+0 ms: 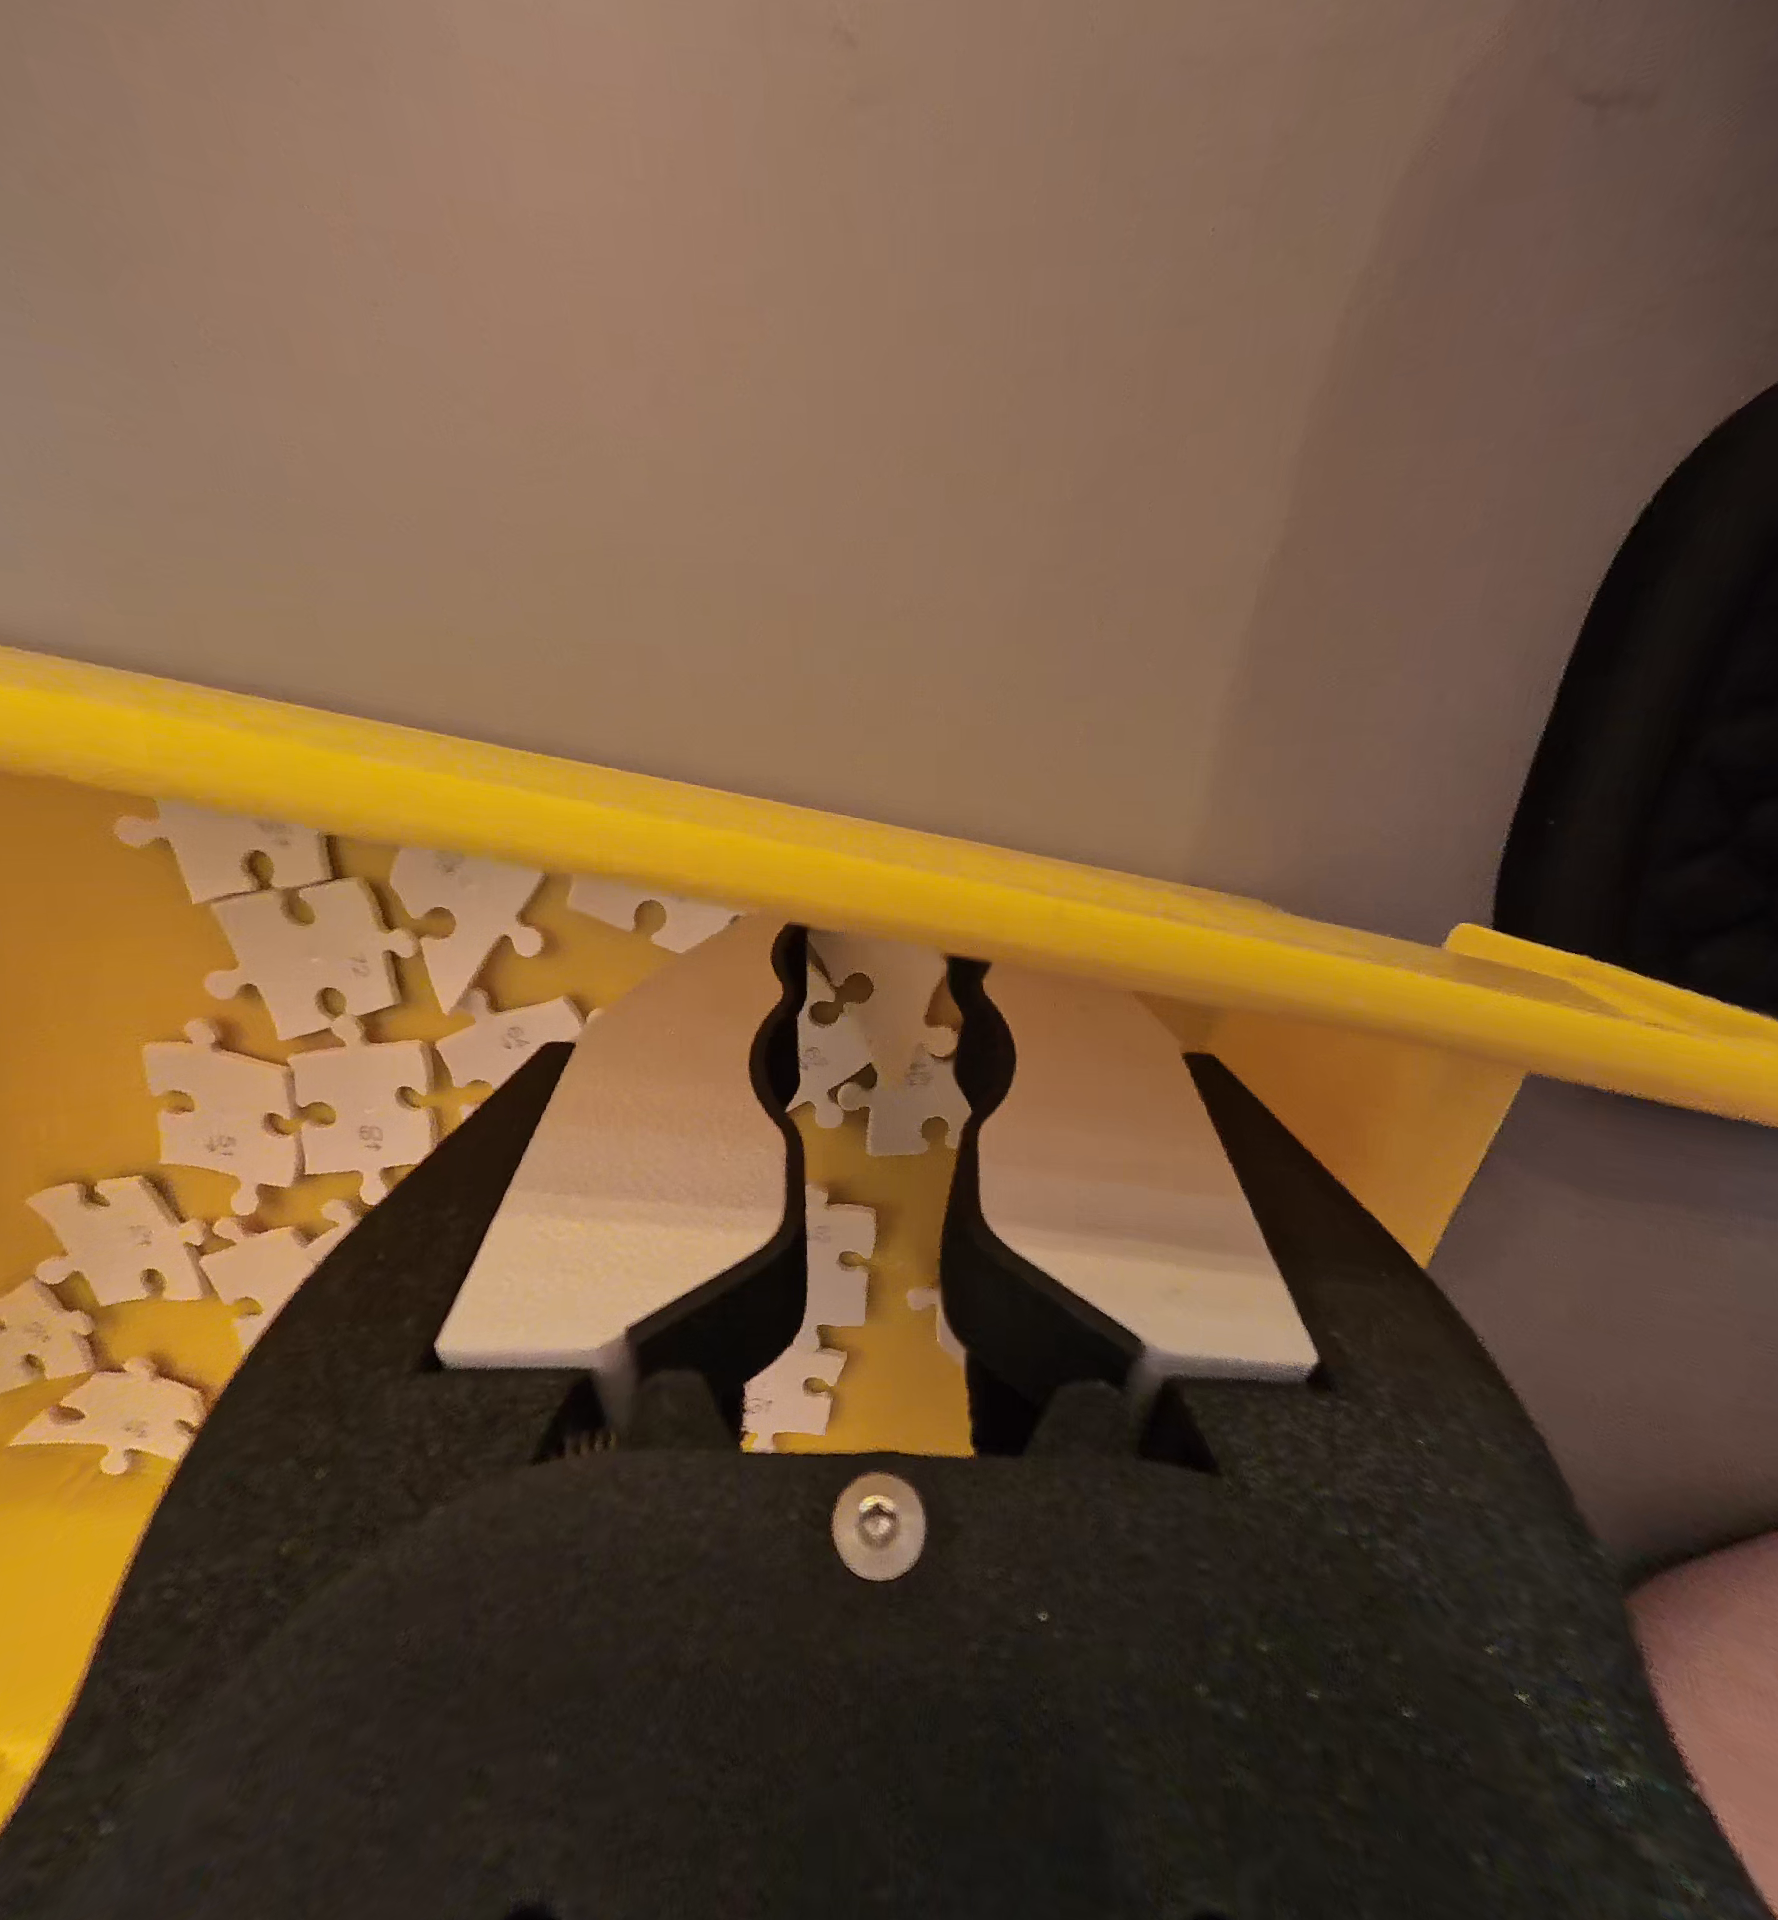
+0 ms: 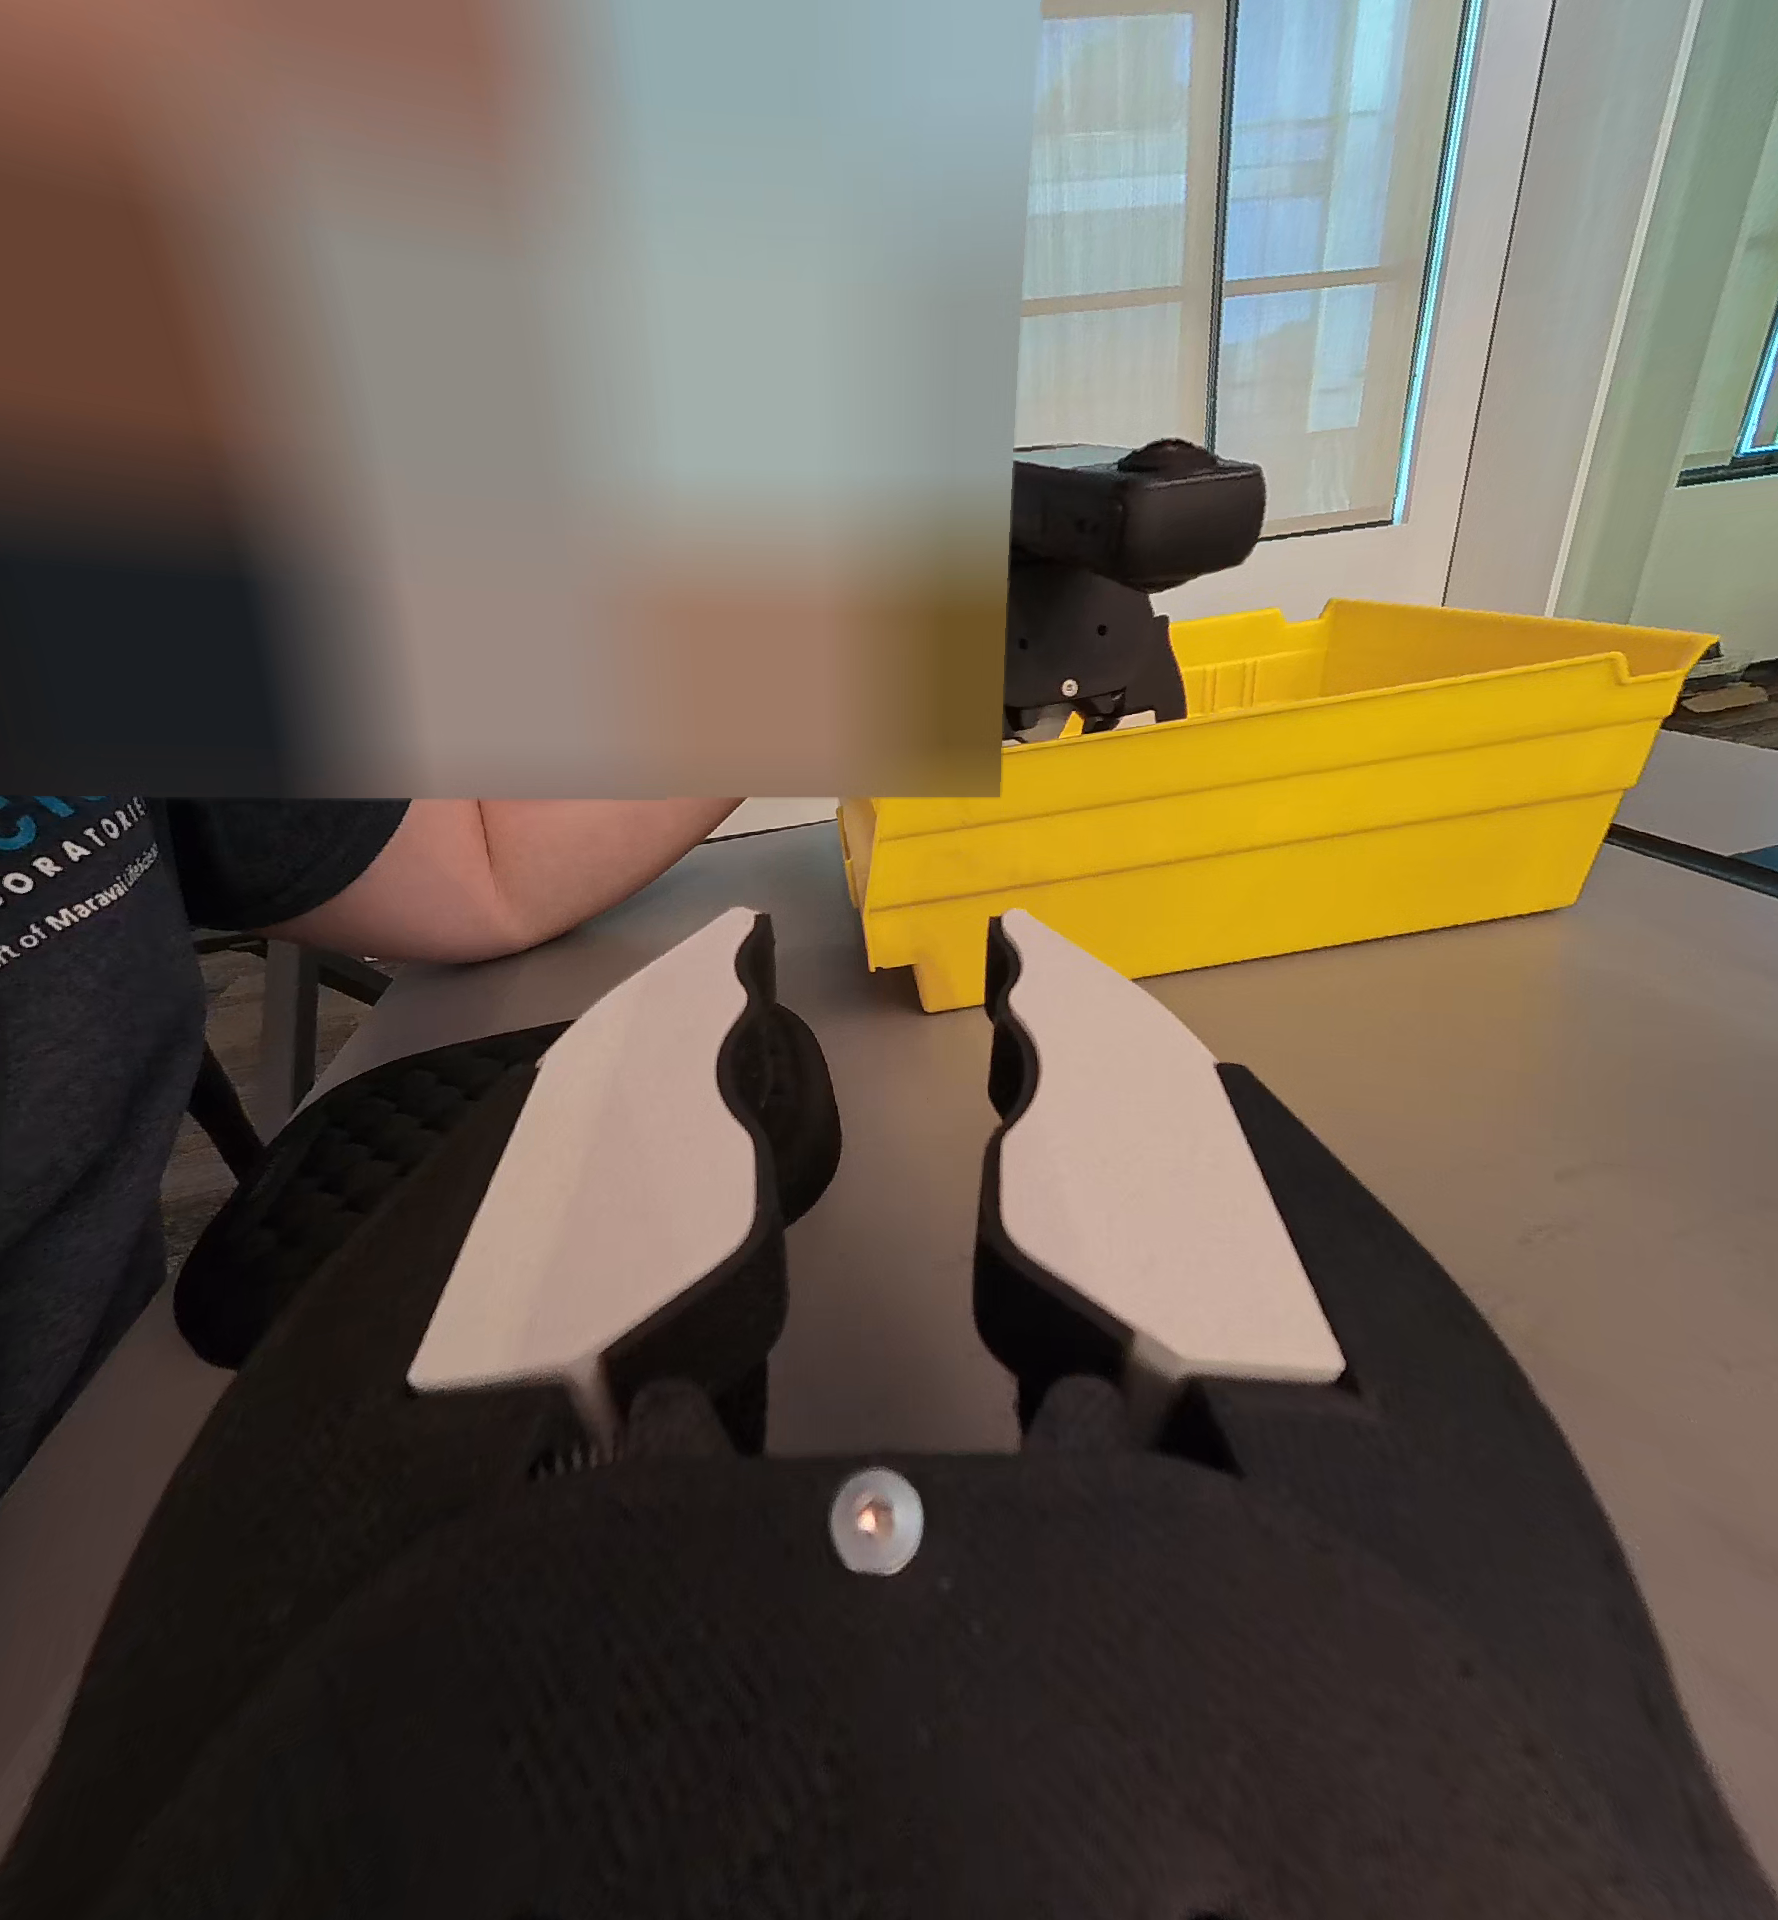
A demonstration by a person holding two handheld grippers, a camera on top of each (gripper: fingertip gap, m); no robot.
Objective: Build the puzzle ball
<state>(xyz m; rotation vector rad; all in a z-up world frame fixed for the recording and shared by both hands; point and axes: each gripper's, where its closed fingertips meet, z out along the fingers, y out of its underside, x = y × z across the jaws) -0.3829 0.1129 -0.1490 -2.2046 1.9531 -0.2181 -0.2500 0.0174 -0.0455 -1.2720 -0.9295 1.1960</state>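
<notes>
1. My left gripper (image 1: 874, 956) reaches down inside a yellow bin (image 1: 864, 862), its fingertips close to the far wall, just under the rim
2. Its jaws stand moderately apart and hold nothing; I see bin floor and loose pieces through the gap
3. The puzzle pieces (image 1: 324, 966) are pale, curved tabs-and-slots shapes lying face down, scattered over the bin floor, mostly to the left of the fingers, with a few directly between them
4. My right gripper (image 2: 880, 935) hovers over the grey table (image 2: 1487, 1143), well apart from the bin, which sits ahead and to the right in its view
5. Its jaws are also apart and empty
6. In the right wrist view, the left gripper shows farther off, dipping into the near end of the bin beside a blurred patch
7. A black dome-shaped object (image 2: 365, 1174) rests on the table at the person's side; I cannot tell whether it belongs to the puzzle
8. I see no joined pieces and no part of a ball anywhere, so I judge the build barely begun: every visible piece is loose, none is gripped, and picking the first one is the step in hand, with all assembly left to do
</notes>
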